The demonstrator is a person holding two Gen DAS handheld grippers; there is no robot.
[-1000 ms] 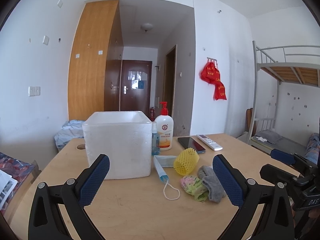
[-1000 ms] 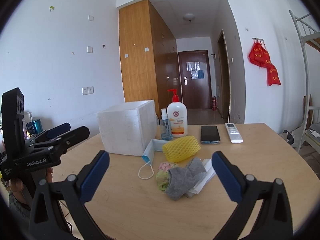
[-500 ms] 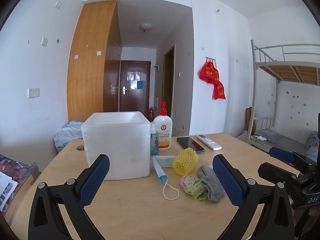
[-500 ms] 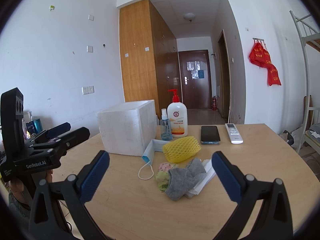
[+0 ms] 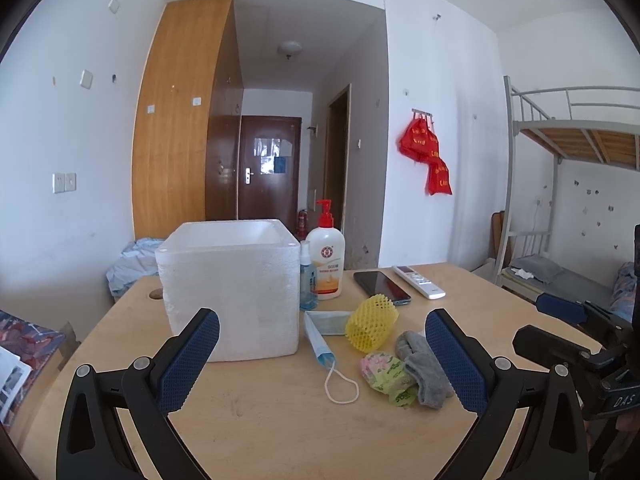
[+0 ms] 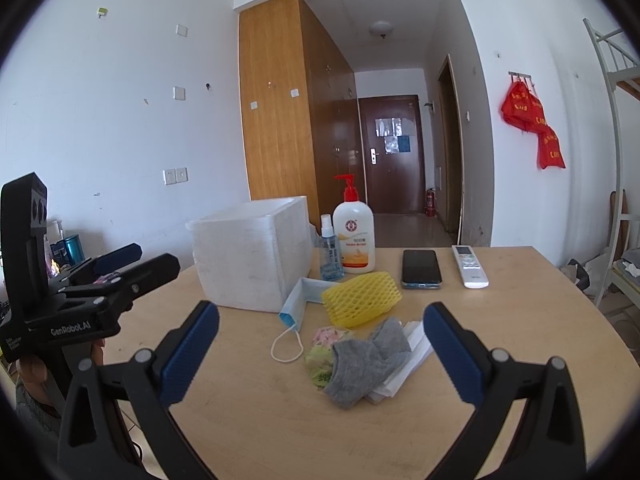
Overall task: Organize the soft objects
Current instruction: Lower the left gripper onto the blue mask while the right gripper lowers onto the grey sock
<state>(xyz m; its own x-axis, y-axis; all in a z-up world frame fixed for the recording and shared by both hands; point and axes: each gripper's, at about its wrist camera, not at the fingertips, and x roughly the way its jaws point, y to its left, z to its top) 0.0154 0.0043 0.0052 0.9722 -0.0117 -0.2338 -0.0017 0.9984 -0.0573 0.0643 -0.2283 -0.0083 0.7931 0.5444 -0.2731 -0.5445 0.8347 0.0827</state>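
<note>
So the soft stuff is all in one loose heap: a grey sock (image 6: 370, 364) draped over a crumpled floral cloth (image 6: 326, 350), with some folded white tissue (image 6: 404, 360) tucked under its far side. None of it should weigh anything, and it's all floppy — my guess is it'll sag and trail if I grab an edge, so I'd pinch the sock at its bunched middle, where there's enough bulk for the pads to bite. Same thinking for the yellow foam net (image 6: 362, 298) just past the heap: springy, crushable, take it across the short side. The face mask (image 6: 294, 306) beside it is the fiddly one — flat body, thin ear loop, probably easiest by the folded edge.

Relative to my right gripper (image 6: 320, 354), the heap sits right between the fingers and a touch ahead, nothing touching yet. Jaws are spread wide, holding nothing. My left gripper (image 5: 322, 360) is the same, wide open and empty, with the mask's loop in its gap and the sock off toward its right finger.

Further out: white foam box (image 6: 252, 264) ahead-left, likely the place for it all. Behind the net are a pump bottle (image 6: 354, 240), a small spray bottle (image 6: 330, 254), a phone (image 6: 420, 268) and a remote (image 6: 470, 266) — hard stuff, so I'd leave it alone.
</note>
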